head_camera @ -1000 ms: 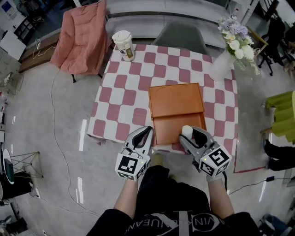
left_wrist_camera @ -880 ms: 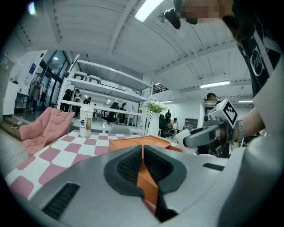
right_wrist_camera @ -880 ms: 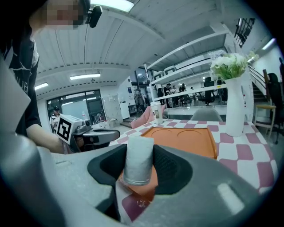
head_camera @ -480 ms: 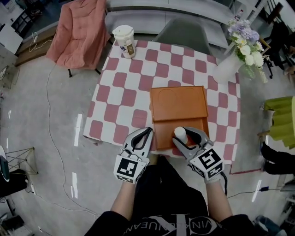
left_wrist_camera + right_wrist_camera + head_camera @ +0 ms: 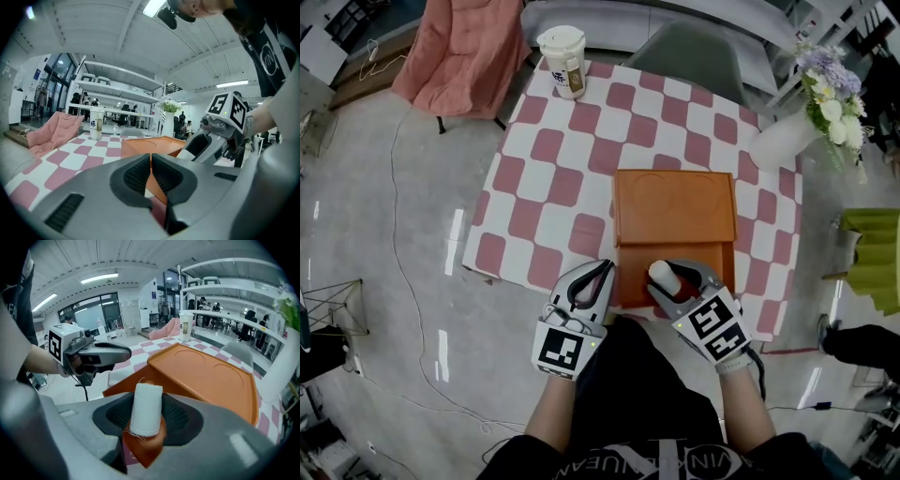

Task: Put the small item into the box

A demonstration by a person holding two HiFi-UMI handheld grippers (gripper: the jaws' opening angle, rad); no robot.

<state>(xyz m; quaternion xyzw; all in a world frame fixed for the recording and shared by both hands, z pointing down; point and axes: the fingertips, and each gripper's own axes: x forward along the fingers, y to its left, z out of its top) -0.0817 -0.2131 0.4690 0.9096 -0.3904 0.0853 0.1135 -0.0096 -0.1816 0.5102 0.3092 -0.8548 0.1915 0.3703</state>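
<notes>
An orange box (image 5: 703, 258) lies open on the checkered table (image 5: 553, 178), its flat lid (image 5: 673, 206) folded back on the far side. My right gripper (image 5: 675, 275) is shut on a small white spool of thread (image 5: 661, 274) over the near part of the box. In the right gripper view the spool (image 5: 146, 408) stands upright between the pads, with the orange lid (image 5: 206, 376) beyond it. My left gripper (image 5: 596, 272) is shut with nothing in it, just left of the box's near corner. Its pads (image 5: 140, 176) meet in front of the box (image 5: 150, 145).
A lidded paper cup (image 5: 562, 61) stands at the table's far left corner. A white vase with flowers (image 5: 787, 141) is at the far right. A grey chair (image 5: 694, 56) sits behind the table, a pink chair (image 5: 464, 47) to its left. Cables lie on the floor.
My right gripper has carried the spool leftward, from the box's right side to over its near middle. The left gripper has stayed shut beside the box.
</notes>
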